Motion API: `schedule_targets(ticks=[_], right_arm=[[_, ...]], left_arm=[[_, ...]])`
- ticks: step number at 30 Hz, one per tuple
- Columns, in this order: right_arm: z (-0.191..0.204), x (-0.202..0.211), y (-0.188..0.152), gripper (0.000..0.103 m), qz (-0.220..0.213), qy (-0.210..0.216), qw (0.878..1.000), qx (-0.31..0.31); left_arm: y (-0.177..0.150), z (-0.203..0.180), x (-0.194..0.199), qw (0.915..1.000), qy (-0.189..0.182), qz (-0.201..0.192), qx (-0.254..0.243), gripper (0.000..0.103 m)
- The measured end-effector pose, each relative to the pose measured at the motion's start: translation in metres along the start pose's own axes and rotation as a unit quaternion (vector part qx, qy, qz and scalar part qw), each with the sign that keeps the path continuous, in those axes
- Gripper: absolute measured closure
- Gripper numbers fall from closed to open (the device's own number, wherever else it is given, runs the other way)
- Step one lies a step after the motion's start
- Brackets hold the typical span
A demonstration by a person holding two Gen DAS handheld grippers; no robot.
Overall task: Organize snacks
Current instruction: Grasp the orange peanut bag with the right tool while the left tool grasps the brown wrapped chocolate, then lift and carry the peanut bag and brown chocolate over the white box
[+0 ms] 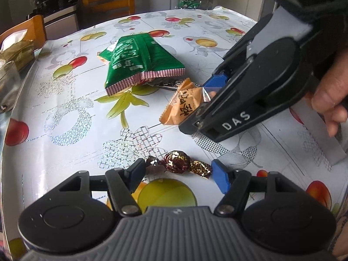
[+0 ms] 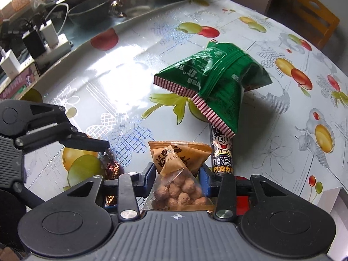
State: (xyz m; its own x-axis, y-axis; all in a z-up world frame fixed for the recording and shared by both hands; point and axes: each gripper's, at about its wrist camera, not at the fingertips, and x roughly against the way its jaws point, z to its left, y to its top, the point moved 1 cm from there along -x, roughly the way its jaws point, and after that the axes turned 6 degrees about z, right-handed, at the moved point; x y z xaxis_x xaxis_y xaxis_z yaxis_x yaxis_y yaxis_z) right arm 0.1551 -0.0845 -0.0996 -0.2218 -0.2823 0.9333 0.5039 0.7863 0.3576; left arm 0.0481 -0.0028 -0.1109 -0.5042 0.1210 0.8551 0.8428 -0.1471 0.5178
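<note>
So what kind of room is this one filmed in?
Most likely a home dining area or kitchen: a table under a fruit-print cloth, wooden chairs pulled up to it, and a bowl plus phone chargers along the side.

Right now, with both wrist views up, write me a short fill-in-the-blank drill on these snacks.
1. The right gripper has its fingers on either side of the ____ peanut packet.
2. The foil-wrapped candy lies between the fingers of the ____ gripper.
3. The green bag lies partly over a dark ____ with a cartoon face.

Missing: orange; left; tube
</note>
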Motion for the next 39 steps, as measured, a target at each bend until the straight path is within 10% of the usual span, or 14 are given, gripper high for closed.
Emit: schedule_targets(ticks=[11,19,25,39], right_arm=[[-0.015,0.029,-0.006,0.060,-0.036,0.008,0.998,-0.051],[-0.027,0.040,-0.016,0.060,-0.048,0.002,0.996,-0.076],[-0.032,0.049,-0.023,0.060,-0.057,-0.003,0.995,-0.085],[-0.048,0.069,-0.038,0.060,-0.070,-0.021,0.991,-0.114]], left_arm=[[0.006,-0.008,-0.002,0.9998,-0.008,-0.003,-0.020,0.088],[0.009,-0.013,0.000,0.9996,0.017,-0.011,-0.021,0.089],[0.026,-0.008,-0.008,0.9976,0.048,-0.034,-0.037,0.066],[0.066,-0.001,-0.045,0.9965,0.067,-0.044,-0.027,0.066]])
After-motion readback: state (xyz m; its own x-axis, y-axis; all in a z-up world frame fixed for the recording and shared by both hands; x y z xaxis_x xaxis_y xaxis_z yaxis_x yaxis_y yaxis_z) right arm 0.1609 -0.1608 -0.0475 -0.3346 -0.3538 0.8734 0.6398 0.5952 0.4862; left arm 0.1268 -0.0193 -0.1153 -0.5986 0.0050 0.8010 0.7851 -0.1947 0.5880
